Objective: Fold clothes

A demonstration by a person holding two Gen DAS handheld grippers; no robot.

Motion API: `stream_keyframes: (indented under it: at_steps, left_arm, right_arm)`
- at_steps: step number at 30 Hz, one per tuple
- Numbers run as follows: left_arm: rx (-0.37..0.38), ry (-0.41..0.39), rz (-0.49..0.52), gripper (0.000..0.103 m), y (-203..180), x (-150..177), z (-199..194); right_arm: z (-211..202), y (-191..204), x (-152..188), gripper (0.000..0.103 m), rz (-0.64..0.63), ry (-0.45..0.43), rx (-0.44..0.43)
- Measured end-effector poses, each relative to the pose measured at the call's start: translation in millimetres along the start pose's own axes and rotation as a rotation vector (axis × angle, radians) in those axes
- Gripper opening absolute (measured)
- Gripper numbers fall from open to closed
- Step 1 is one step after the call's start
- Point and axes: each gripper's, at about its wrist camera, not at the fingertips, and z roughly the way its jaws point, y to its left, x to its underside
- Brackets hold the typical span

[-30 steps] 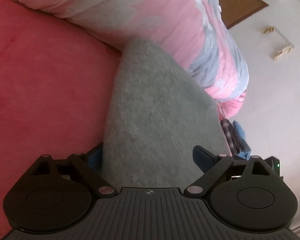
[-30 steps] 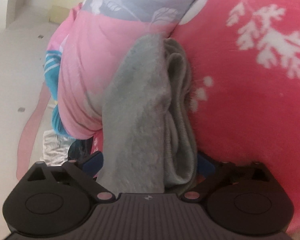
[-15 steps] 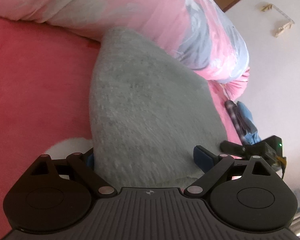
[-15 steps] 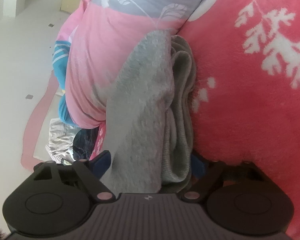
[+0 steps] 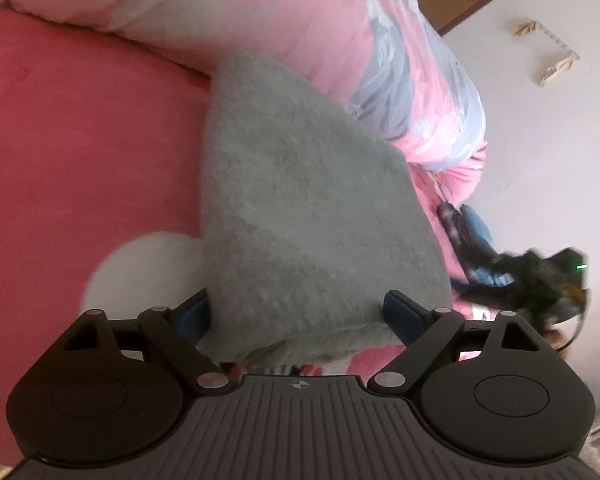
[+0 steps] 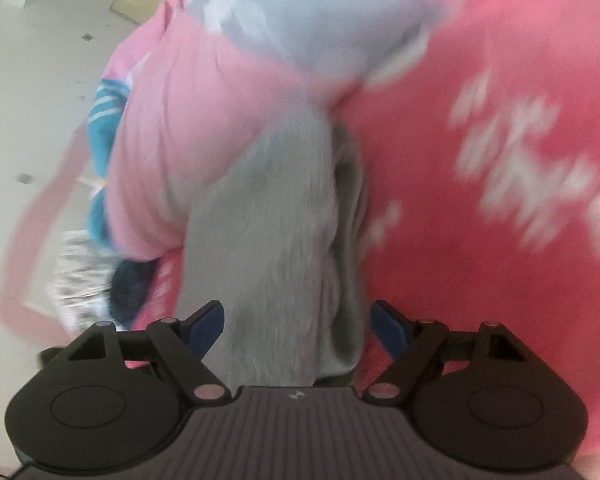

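A: What is proving hard to make out?

B: The right wrist view is smearing with blur; the white pattern on the red blanket [image 6: 500,240] at three o'clock is unreadable. No writing is showing anywhere.

A: Where is the grey garment [image 5: 300,208] lying?

B: It is lying folded on that blanket, its far tip at twelve o'clock touching the pink quilt [image 5: 284,12]. White wall is showing at two o'clock.

A: And the tools?

B: The left gripper [image 5: 298,312] is standing wide, the garment's near edge between its fingers. The right gripper [image 6: 298,322] is also wide, having just narrowed slightly, straddling the folds without pressing.
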Motion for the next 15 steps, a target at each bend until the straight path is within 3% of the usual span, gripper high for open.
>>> stream_keyframes:
  at_steps: [4, 7, 10, 12, 15]
  left_arm:
    - [-0.038, -0.076, 0.052, 0.089, 2.4, 3.7, -20.7]
    - [-0.065, -0.111, 0.089, 0.088, 1.7, 5.4, -19.8]
    - [-0.083, -0.113, 0.095, 0.085, 3.4, 9.6, -11.3]
    - [-0.087, -0.113, 0.088, 0.084, 5.6, 14.2, -7.7]
    - [-0.079, -0.124, 0.079, 0.084, 10.0, 19.1, -7.6]
  right_arm:
    - [-41.2, 59.2, -9.6, 0.081, -0.216, -0.164, 0.134]
    - [-28.3, 117.0, -8.6, 0.076, -0.432, -0.188, 0.147]
    - [22.1, 170.5, 1.8, 0.068, -0.672, -0.122, 0.136]
    - [66.7, 197.6, 8.1, 0.066, -0.806, -0.042, 0.134]
    - [129.2, 231.5, 17.1, 0.056, -0.988, 0.084, 0.135]
